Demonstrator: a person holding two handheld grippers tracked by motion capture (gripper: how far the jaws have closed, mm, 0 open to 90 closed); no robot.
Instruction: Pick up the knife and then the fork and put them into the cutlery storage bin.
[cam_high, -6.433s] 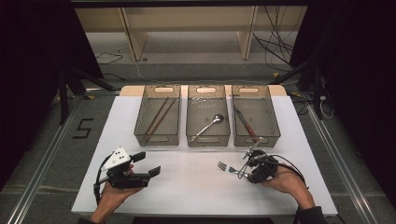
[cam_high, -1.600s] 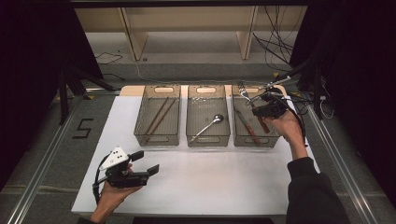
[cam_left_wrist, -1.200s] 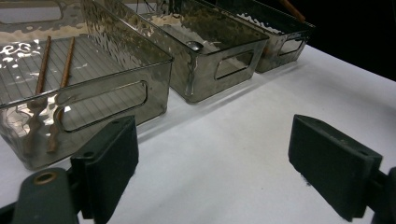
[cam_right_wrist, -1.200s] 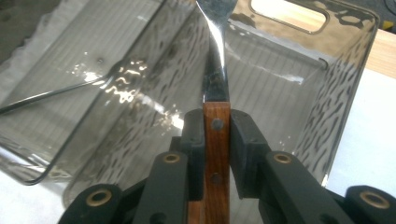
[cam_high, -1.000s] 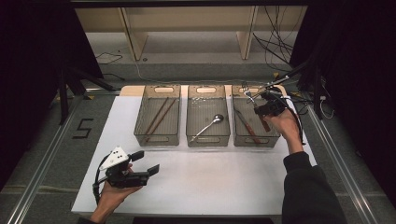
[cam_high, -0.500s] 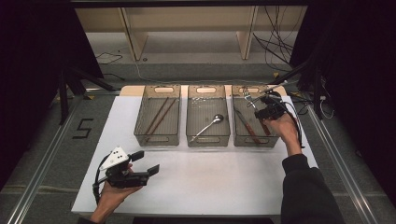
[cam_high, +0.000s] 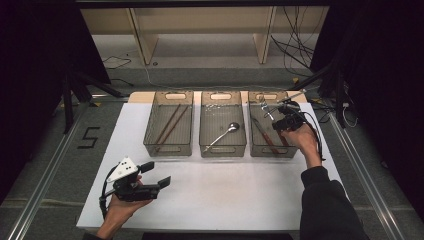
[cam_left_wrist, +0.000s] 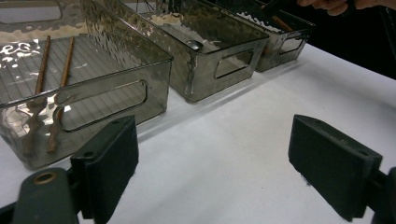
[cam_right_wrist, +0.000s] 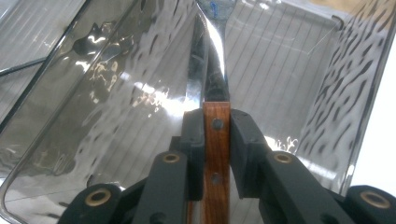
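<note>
White table (cam_high: 240, 200), dark surroundings. Nearest us, we are resting the left gripper (cam_high: 150, 181) on the tabletop, jaws wide apart and empty. Farther off, we are holding the right gripper (cam_high: 281, 120) over the right bin (cam_high: 295, 150), clamped on the wooden-handled fork (cam_right_wrist: 215, 135). Risk, we judge: tines catching the bin wall, levering the handle loose.

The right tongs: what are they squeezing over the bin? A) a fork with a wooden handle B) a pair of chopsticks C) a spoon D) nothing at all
A: in the right gripper view the right tongs are shut on the fork's wooden handle, its metal neck pointing into the right bin.
</note>
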